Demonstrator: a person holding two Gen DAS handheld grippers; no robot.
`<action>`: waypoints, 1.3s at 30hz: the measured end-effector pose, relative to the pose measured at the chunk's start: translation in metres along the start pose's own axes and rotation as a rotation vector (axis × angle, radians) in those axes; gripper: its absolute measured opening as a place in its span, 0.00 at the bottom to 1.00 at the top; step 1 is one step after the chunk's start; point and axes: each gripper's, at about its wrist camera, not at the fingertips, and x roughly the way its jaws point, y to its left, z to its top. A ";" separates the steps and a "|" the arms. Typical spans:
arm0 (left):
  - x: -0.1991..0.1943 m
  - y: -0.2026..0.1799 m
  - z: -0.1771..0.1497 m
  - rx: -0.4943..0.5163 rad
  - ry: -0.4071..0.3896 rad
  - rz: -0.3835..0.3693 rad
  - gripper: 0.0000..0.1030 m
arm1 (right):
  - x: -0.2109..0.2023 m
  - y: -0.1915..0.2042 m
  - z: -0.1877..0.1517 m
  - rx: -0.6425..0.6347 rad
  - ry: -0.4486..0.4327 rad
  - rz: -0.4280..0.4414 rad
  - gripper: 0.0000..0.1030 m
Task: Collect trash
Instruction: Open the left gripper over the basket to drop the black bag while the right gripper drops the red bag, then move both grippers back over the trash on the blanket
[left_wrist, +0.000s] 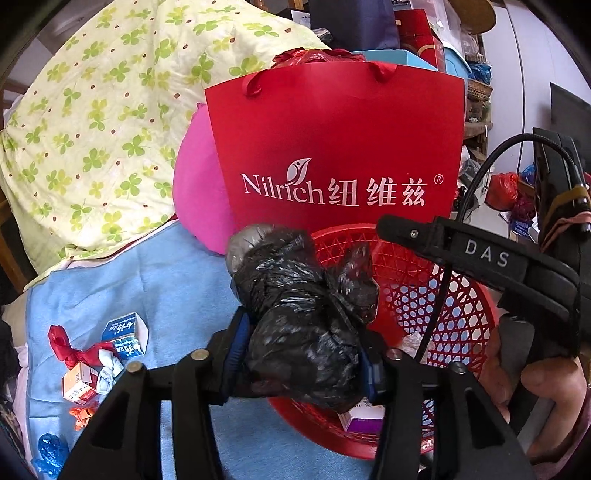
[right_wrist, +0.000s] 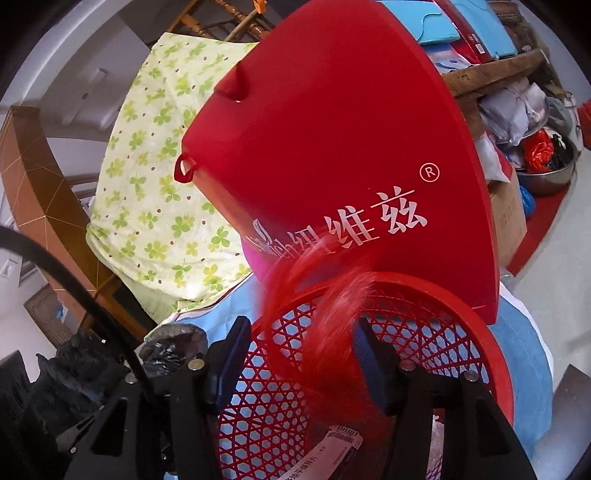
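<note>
In basket (left_wrist: 461, 314): box (left_wrist: 364, 417), a label | My left gripper (left_wrist: 303, 354): black bag (left_wrist: 306, 317) between the pads over the rim, grip looks loosening | My right gripper (right_wrist: 299, 365): spread, blurred red scrap (right_wrist: 332, 332) dropping in | Left on blue sheet (left_wrist: 177, 280): boxes (left_wrist: 123, 336), red wrapper (left_wrist: 70, 350), blue bag (left_wrist: 50, 456)

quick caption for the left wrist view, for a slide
Left gripper carries a crumpled black plastic bag over the red mesh basket, in front of a red paper bag.
</note>
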 end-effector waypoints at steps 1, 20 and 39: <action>0.000 0.001 0.000 -0.001 -0.003 0.003 0.53 | 0.000 0.000 0.000 0.000 -0.003 -0.002 0.60; -0.036 0.068 -0.024 -0.072 -0.034 0.138 0.65 | -0.011 0.073 -0.016 -0.142 -0.138 0.130 0.60; -0.081 0.158 -0.075 -0.199 -0.023 0.330 0.65 | 0.036 0.175 -0.077 -0.326 -0.019 0.243 0.60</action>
